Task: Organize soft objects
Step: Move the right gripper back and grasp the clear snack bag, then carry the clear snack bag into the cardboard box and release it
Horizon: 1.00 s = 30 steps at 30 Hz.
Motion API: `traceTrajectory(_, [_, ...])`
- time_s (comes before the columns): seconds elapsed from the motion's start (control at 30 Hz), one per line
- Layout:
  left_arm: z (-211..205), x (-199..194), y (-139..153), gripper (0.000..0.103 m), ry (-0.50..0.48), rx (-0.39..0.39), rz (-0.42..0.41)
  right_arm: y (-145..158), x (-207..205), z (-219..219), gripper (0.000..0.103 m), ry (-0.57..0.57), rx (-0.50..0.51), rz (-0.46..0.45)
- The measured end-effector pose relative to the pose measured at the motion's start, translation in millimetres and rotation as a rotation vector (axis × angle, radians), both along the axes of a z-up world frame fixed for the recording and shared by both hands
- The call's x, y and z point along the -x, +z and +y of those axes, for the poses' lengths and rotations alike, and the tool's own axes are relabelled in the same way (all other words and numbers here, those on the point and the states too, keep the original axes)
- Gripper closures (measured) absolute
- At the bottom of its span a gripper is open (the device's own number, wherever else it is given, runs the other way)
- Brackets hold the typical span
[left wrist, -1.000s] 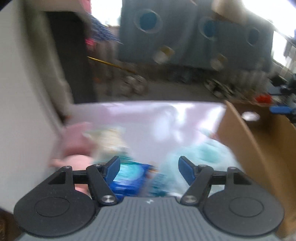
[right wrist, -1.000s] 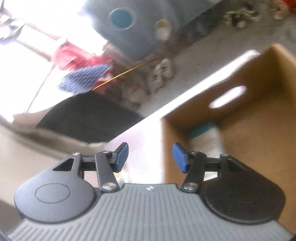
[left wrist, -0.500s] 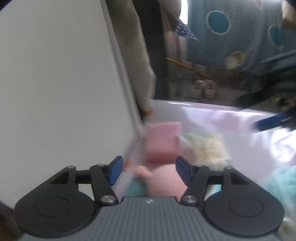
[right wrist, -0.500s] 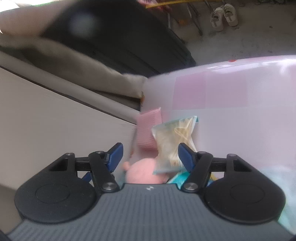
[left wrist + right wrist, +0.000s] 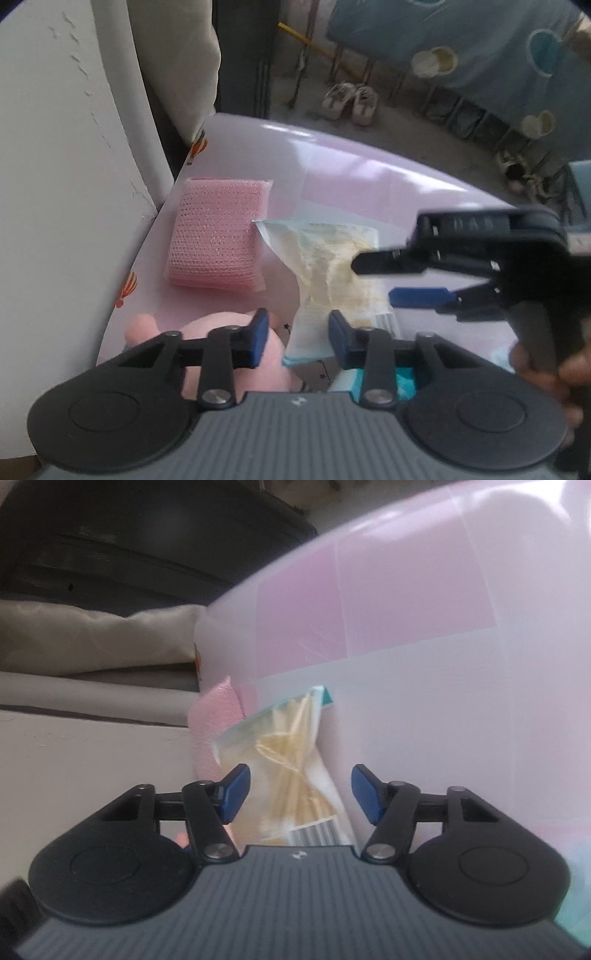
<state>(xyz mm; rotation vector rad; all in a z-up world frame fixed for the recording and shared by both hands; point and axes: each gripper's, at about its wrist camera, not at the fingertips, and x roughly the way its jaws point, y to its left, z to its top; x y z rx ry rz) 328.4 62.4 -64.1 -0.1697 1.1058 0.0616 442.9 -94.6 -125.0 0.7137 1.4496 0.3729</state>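
Right gripper [image 5: 299, 794]: jaws spread wide, holding nothing, with the clear packet [image 5: 295, 771] lying between and just beyond the blue fingertips [image 5: 234, 792]. In the left wrist view the same tool enters from the right, its fingers hovering over the packet's right half; contact cannot be confirmed. Left gripper [image 5: 297, 341]: jaws likewise parted and empty, poised above the near end of the packet [image 5: 332, 277], with the pink plush toy [image 5: 229, 358] partly under its left finger.

Step in hand, as judged: approach for a pick, the right tool lining up on the packet. The next move would call for lowering until the pads straddle the packet's narrow width, then closing gently, since the film is thin and slippery and its contents look pliable.

Orientation: the packet lies flat on the pink tabletop [image 5: 351, 177], its long axis running away from both cameras; the barcoded end is nearest, the teal-edged corner farthest. Its far left corner touches or overlaps the pink mesh sponge [image 5: 218, 232], which sits near the white wall [image 5: 55, 184].
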Motion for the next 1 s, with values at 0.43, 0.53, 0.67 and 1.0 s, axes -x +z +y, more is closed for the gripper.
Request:
traceTrajectory(0.43, [-15.9,-11.9,-7.4,0.097,-0.007,-0.033,0.025,4.5,9.4,-2.8,0.085,0.062,-0.028,-0.06])
traceTrajectory(0.53, [-21.6,-8.2,3.9,0.099,-0.017,-0.053,-0.015,13.8,12.4,-7.1,0.088,0.064,-0.024,-0.07])
traceTrajectory(0.67, [-27.5,2.5,26.9,0.099,-0.04,-0.058,-0.059,35.6,19.9,-16.7,0.089,0.052,-0.036,-0.101])
traceTrajectory(1.0, [-72.4,59.1,111.5,0.099,-0.146,-0.038,-0.217,134.5,62.5,-79.7,0.09,0.007,-0.086,-0.262])
